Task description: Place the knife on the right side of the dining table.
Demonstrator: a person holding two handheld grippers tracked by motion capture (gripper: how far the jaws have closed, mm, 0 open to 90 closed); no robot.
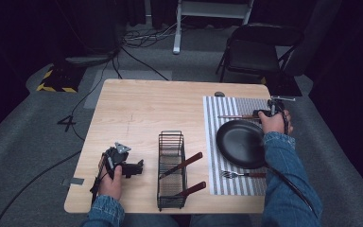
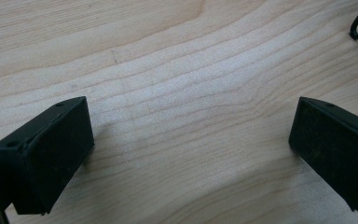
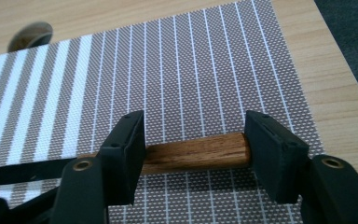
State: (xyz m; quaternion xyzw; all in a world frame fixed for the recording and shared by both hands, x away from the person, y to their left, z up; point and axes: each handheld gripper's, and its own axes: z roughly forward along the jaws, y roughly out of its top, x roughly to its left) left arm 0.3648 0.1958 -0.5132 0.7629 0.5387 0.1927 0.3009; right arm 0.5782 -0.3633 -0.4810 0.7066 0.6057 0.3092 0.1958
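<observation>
Right gripper (image 3: 193, 154) fingers (image 3: 123, 154) straddle the wooden handle (image 3: 196, 151) on the striped mat (image 3: 191, 70) by the bench's far right corner, apart not clamped, so closing off-centre could roll it away; left gripper (image 2: 191, 154) gapes over bare bench (image 2: 168, 70).

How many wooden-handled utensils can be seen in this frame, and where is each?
4. Two stand in the wire caddy: upper one, lower one. A fork lies on the striped placemat below the black plate. One lies above it, between the right gripper's jaws.
</observation>
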